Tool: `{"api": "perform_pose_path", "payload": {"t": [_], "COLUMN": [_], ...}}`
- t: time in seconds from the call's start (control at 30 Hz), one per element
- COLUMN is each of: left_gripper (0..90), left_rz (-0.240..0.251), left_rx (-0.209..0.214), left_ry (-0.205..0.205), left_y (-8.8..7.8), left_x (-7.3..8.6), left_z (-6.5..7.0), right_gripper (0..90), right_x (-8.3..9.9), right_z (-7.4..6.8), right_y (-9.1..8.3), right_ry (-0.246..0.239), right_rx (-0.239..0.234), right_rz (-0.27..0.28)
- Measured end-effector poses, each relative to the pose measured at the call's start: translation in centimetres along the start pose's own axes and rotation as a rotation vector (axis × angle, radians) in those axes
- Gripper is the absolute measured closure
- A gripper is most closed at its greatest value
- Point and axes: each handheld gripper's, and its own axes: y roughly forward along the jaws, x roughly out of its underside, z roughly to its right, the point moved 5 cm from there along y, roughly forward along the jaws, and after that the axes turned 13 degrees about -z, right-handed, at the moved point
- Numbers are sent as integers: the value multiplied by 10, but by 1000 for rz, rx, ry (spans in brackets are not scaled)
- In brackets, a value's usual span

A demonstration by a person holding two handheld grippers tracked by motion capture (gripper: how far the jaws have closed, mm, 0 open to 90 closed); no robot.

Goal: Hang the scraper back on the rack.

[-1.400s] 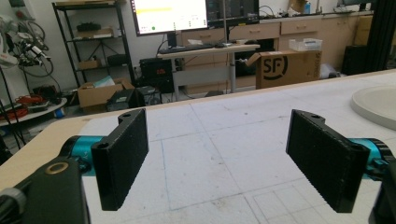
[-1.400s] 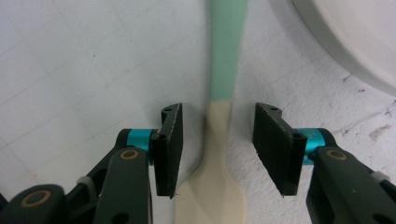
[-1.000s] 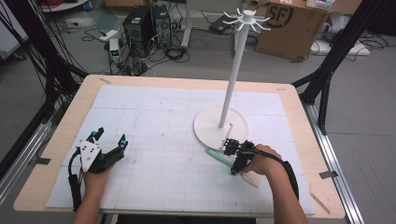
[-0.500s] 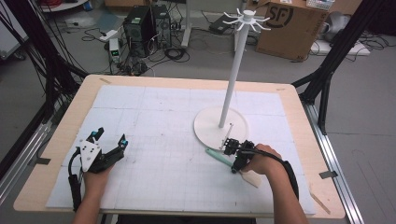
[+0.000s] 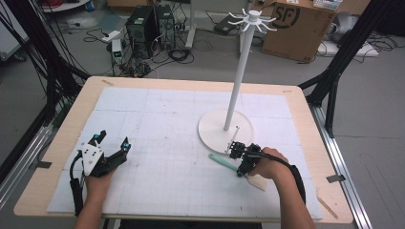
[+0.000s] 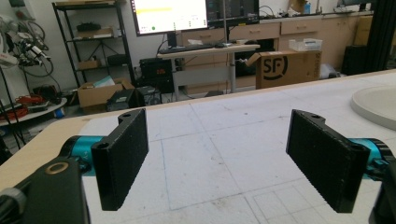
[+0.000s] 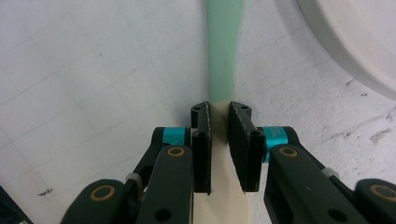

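- A person sits at a table (image 5: 157,86) covered by a white gridded mat (image 5: 157,119), holding a gripper in each hand.
- The right gripper (image 7: 218,112) points down at a flat spatula (image 5: 224,162) that lies on the mat just in front of the round base of a white hanging stand (image 5: 224,129).
- The spatula has a mint-green handle (image 7: 224,51) and a cream blade (image 7: 226,191). It lies flat, so the gripper comes from above to straddle its narrow neck, where green meets cream.
- The jaws of the right gripper have just been closing, with the spatula's neck between them. They stand nearly together on either side of it, seemingly pinching it, though firm contact is hard to confirm.
- Gripping at the neck probably keeps the tool balanced for lifting.
- The stand's pole rises to a crown of hooks (image 5: 251,20), likely where the spatula is meant to hang, so the tool lies close to it.
- The left gripper (image 6: 217,154) rests low over the mat at the near left, well apart from the spatula, jaws spread wide and holding nothing, apparently waiting.
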Motion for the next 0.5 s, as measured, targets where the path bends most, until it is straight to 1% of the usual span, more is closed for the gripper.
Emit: {"api": "perform_pose_path", "payload": {"t": [0.1, 0.13, 0.2, 0.3, 0.33, 0.37, 0.4, 0.5], "left_gripper": [215, 215, 215, 215, 215, 216, 216, 216], "left_rz": [-2, 0, -2, -2, -1, -1, -1, -1], "left_rx": [0, 0, 0, 0, 0, 1, 0, 0], "left_ry": [3, 0, 3, 3, 2, 1, 2, 1], "left_y": [0, 0, 0, 0, 0, 0, 0, 0], "left_x": [0, 0, 0, 0, 0, 0, 0, 0], "left_z": [0, 0, 0, 0, 0, 0, 0, 0], "right_gripper": [801, 802, 802, 802, 802, 803, 802, 803], "right_x": [0, 1, 1, 1, 2, 2, 3, 3], "right_z": [1, 3, 3, 0, 1, 1, 2, 0], "right_y": [0, 0, 0, 0, 0, 0, 0, 0], "right_ry": [-14, -33, -36, -9, -24, -20, -29, -27], "right_rx": [6, 18, 17, 1, 10, 6, 13, 9], "right_rz": [-2, -2, 1, 9, 11, 19, 20, 22]}}
